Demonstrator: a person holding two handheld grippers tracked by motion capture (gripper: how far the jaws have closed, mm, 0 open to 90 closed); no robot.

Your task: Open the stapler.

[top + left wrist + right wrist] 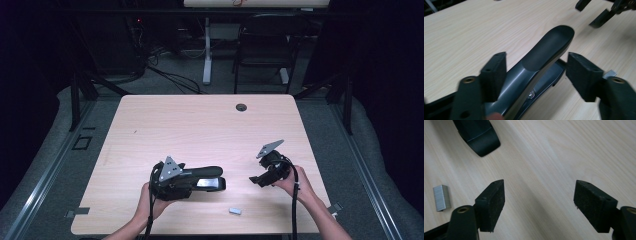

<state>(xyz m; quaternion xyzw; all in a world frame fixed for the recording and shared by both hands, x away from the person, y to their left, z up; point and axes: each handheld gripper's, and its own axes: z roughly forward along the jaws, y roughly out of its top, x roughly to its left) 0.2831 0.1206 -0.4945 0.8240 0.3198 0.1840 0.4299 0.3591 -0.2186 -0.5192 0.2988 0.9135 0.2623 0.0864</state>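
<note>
Left tongs (536, 75) straddled the stapler (541, 57), pads not visibly pressing; right tongs (539, 202) gaped empty; uneven closing risked skidding it toward the staples (442, 197)

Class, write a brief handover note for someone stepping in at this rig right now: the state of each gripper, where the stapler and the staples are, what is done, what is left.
Left gripper: jaws on either side of the black stapler; one pad looks against its side, the other stands clear, so no firm grip yet.
Right gripper: open and empty over bare table.
Stapler: lying near the front edge, nose toward the right gripper.
Block of staples: loose on the table, in front of the stapler's nose, untouched.
Done: left gripper brought round the stapler.
Left, probably: close on the stapler, open it, pick up the staples and load them.
</note>
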